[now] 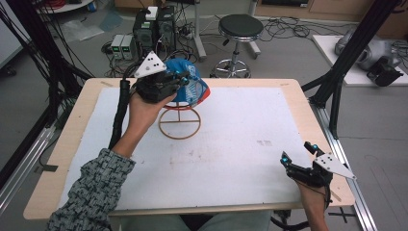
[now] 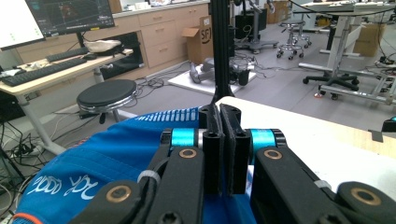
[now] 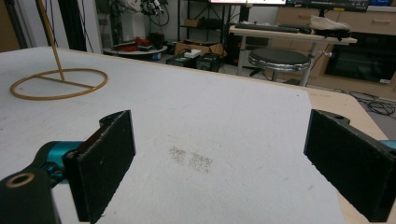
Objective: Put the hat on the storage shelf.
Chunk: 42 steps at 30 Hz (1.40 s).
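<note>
A blue cap with white lettering sits on top of a gold wire stand at the far left-middle of the table. My left gripper is at the cap's crown, its jaws pressed together on the blue fabric. In the left gripper view the cap spreads out on both sides of the left gripper. My right gripper rests near the table's front right corner, open and holding nothing. In the right gripper view the right gripper stands wide over the white mat, and the stand's ring base lies far off.
A white mat covers most of the wooden table. A black stool and computer boxes stand on the floor beyond the far edge. Black frame posts rise at the table's right side.
</note>
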{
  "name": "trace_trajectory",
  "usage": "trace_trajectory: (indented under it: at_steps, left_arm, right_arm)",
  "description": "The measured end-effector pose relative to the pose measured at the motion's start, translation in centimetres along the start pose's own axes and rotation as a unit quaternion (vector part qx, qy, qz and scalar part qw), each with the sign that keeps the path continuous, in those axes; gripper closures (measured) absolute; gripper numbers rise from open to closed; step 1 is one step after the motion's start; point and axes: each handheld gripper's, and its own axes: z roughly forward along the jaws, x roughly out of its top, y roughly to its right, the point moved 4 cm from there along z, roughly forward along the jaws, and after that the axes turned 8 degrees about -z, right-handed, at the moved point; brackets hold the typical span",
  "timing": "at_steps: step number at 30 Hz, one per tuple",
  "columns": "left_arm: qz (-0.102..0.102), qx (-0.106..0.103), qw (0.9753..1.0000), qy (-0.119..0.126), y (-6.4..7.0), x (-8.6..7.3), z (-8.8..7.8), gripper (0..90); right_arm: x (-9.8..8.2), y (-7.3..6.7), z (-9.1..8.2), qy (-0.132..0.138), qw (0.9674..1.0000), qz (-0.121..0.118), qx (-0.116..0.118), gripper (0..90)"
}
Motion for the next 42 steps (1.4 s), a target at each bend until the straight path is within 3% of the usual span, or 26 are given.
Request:
trace_trajectory:
  at_steps: [17,22,26,42]
  left_arm:
    - [0.02,0.016,0.9997,-0.006,-0.3,-1.4,0.6,86.4]
    - [0.027,0.012,0.9996,0.001,-0.6,-1.7,0.6,85.0]
    - [0.017,0.009,0.9998,0.005,-0.8,-1.9,0.6,82.2]
    - [0.022,0.012,0.9994,0.024,-0.9,-1.8,0.2,61.1]
  right_arm:
    - [0.0,0.1,0.0,-0.001,1.0,-0.001,0.001,8.0]
    - [0.0,0.0,0.0,-0.001,1.0,0.0,0.002,8.0]
    - [0.0,0.0,0.1,-0.002,1.0,-0.003,0.001,8.0]
    - [0.0,0.0,0.1,-0.001,1.0,-0.004,0.002,8.0]
